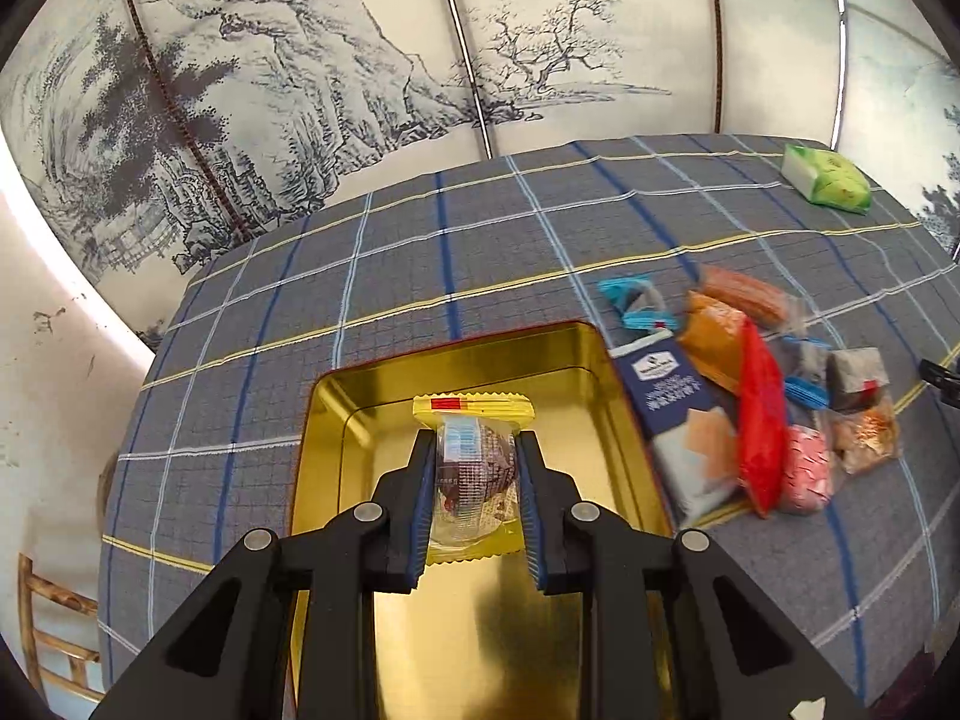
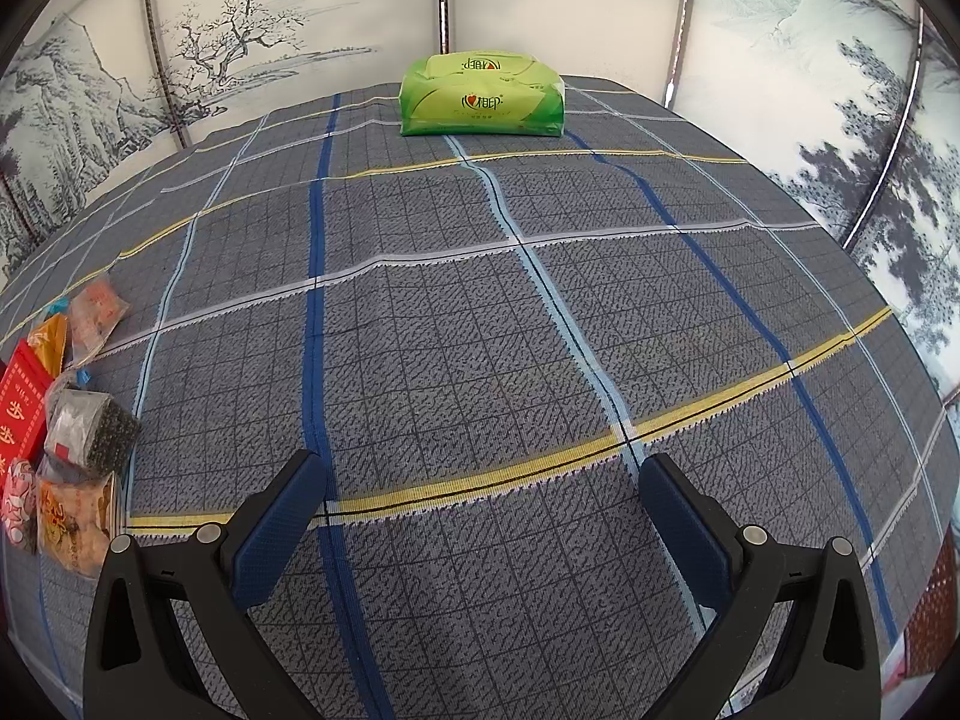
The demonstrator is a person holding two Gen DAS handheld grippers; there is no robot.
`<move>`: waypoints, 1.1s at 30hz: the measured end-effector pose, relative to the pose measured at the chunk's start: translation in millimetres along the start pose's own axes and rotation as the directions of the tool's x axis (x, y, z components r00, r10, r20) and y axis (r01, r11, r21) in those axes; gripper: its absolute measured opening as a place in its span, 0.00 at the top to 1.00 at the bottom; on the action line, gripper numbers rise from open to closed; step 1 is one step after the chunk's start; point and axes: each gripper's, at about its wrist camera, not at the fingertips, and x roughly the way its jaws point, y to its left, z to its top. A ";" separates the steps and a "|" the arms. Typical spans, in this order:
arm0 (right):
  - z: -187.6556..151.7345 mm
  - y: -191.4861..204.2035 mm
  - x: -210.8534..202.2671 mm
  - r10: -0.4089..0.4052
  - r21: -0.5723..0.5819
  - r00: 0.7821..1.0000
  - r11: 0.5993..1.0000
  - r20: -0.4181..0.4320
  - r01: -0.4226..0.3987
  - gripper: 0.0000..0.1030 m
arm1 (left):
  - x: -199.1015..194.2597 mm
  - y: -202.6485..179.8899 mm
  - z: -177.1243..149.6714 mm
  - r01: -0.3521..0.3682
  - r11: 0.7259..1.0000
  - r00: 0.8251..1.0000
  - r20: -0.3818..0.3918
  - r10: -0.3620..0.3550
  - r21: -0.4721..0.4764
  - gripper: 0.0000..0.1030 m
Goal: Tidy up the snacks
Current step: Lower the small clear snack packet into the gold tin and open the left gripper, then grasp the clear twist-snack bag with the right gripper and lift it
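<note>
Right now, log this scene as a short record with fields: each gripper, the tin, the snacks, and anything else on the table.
left gripper: shut on a clear-and-yellow snack packet, held over the tin
right gripper: open, nothing between its fingers, over bare tablecloth
tin: gold inside, lid off, no loose snack seen in it
snack pile: mixed packets on the cloth to the right of the tin, outside it
tissue pack: green, at the far edge of the table
tablecloth: grey with blue, white and yellow lines
</note>
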 end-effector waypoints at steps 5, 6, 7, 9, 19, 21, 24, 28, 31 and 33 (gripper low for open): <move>0.0 0.0 0.0 0.000 0.000 1.000 1.000 0.000 0.000 0.00 | 25.6 9.9 10.7 -0.020 1.000 0.999 -0.045 0.020 0.001 0.78; 0.0 0.0 0.0 0.000 0.000 1.000 1.000 0.000 0.000 0.00 | 30.8 11.6 13.2 -0.024 1.000 0.998 -0.054 0.024 0.002 0.78; 0.0 0.0 0.2 0.000 0.000 1.000 1.000 0.000 0.000 0.00 | 35.0 12.8 15.3 -0.027 1.000 0.998 -0.063 0.027 0.002 0.77; 0.1 0.1 0.0 -0.001 0.000 1.000 1.000 -0.001 0.001 0.00 | 45.2 15.5 19.5 -0.029 1.000 0.996 -0.084 0.029 0.002 0.77; 0.4 0.2 -1.1 0.006 -0.001 1.000 1.000 0.002 -0.006 0.00 | 65.7 26.0 23.6 -0.036 0.999 0.994 -0.107 0.033 -0.024 0.33; -1.4 -3.4 -8.4 0.106 -0.009 0.994 0.994 0.026 -0.106 0.00 | 56.8 26.7 22.4 -0.033 0.999 0.996 -0.089 0.029 -0.039 0.33; -2.5 5.0 -32.6 0.195 -0.077 0.977 0.979 0.088 -0.189 0.00 | 31.7 23.7 17.5 -0.007 0.999 0.999 -0.041 0.005 -0.051 0.31; -0.8 32.8 -85.6 0.448 -0.325 0.888 0.859 0.105 -0.395 0.00 | -4.9 19.1 1.6 0.045 0.996 0.999 0.012 -0.044 -0.077 0.26; -2.6 63.1 -108.6 0.567 -0.519 0.823 0.696 -0.029 -0.497 0.01 | -31.2 13.0 -17.3 0.074 0.994 0.997 0.038 -0.072 -0.082 0.24; -11.3 103.3 -111.8 0.537 -0.672 0.842 0.604 -0.055 -0.429 0.03 | -45.5 9.6 -30.2 0.096 0.991 0.995 0.051 -0.091 -0.088 0.22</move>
